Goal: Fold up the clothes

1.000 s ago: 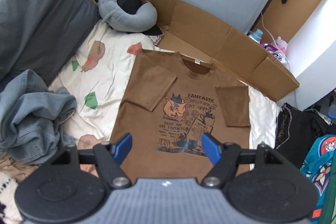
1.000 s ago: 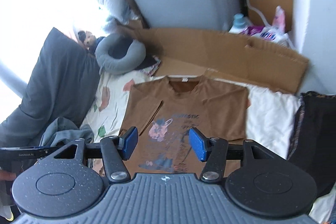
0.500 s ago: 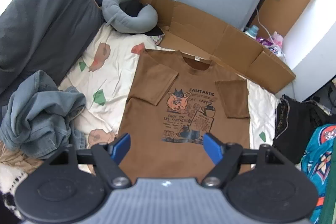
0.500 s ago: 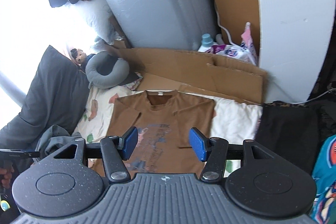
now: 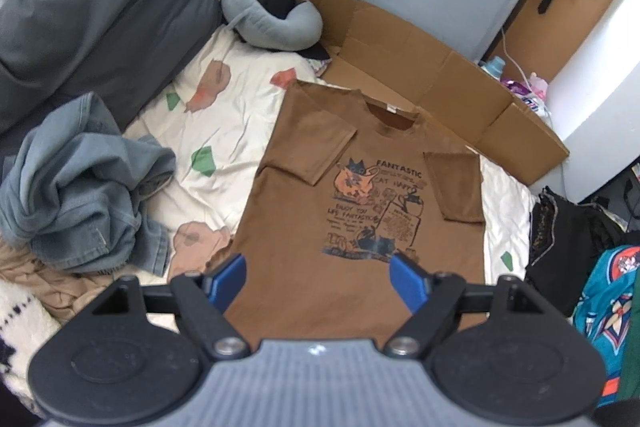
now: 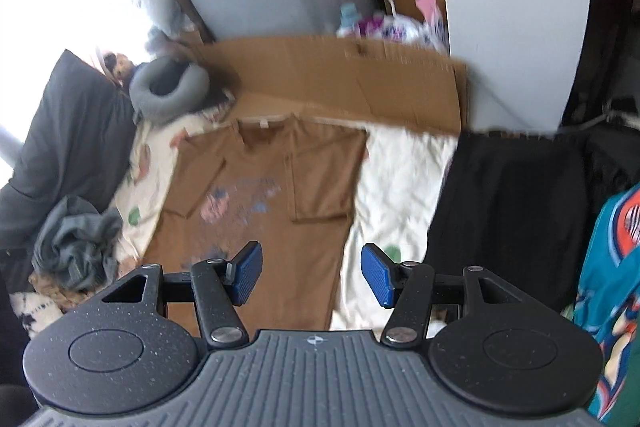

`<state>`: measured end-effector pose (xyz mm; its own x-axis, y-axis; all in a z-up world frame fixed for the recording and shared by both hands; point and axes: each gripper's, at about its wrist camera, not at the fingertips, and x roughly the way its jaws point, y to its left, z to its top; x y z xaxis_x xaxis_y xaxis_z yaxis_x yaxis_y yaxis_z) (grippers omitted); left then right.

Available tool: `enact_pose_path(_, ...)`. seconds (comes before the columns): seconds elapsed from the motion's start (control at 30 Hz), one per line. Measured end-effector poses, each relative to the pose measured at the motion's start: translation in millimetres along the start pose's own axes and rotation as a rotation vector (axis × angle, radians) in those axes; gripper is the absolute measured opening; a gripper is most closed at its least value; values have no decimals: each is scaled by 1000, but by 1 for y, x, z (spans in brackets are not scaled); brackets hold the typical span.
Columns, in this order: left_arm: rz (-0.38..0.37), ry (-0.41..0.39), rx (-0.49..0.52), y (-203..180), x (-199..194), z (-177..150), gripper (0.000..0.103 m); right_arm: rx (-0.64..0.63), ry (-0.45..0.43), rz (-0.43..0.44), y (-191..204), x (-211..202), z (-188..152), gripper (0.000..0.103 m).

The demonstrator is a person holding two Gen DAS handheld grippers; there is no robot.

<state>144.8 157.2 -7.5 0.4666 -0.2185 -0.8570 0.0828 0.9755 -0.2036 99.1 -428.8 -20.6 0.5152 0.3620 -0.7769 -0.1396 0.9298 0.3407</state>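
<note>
A brown T-shirt [image 5: 360, 187] with a cat print lies flat on the patterned sheet [image 5: 224, 131], both sleeves folded inward over the chest. My left gripper [image 5: 318, 277] hovers above the shirt's lower hem, its jaws opening, nothing between the blue pads [image 5: 230, 277]. In the right wrist view the same shirt [image 6: 280, 187] lies ahead and to the left. My right gripper [image 6: 312, 275] hangs open over the shirt's right lower edge and the white sheet [image 6: 392, 179], holding nothing.
A heap of blue jeans [image 5: 80, 183] lies left of the shirt. Dark grey pillow [image 5: 92, 7], grey neck pillow [image 5: 272, 23] and flattened cardboard [image 5: 420, 67] line the back. Black clothing [image 6: 508, 211] and a teal garment [image 5: 608, 291] lie to the right.
Both grippers have drawn back from the shirt, so more of the bed shows. The right view swung rightward toward the shirt's right edge. The left jaws have spread wider.
</note>
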Motion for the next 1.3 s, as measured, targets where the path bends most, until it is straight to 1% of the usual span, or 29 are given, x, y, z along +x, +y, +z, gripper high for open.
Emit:
enact_pose_path(0.13,-13,-10,-34,22,16,-17,81,-12,23,17,1,27,-30,62)
enact_pose_path(0.37,4,-22,-60,59,47,-53,79,-7,87,38,-4,77,-93,62)
enact_pose_path(0.53,14,-6,-86,82,69,-78,77,19,141,53,-12,112,-139,61)
enact_pose_path(0.63,18,4,-90,93,82,-90,76,34,158,63,-15,129,-163,60)
enact_pose_path(0.73,28,11,-85,103,92,-102,73,37,164,75,-19,141,-180,59)
enact_pose_path(0.8,42,20,-83,109,100,-110,69,49,169,85,-21,149,-190,56)
enact_pose_path(0.93,74,48,-81,122,118,-123,62,89,178,94,-25,165,-209,56)
enact_pose_path(1.03,96,75,-80,130,134,-133,58,106,203,94,-29,179,-224,54)
enact_pose_path(1.07,100,85,-78,133,138,-136,57,110,214,92,-30,184,-229,51)
enact_pose_path(1.1,105,95,-75,135,143,-139,55,113,225,89,-31,188,-233,51)
enact_pose_path(1.23,133,146,-63,143,167,-151,51,115,263,72,-33,203,-248,50)
enact_pose_path(1.3,146,161,-71,149,178,-155,47,108,278,63,-32,209,-253,48)
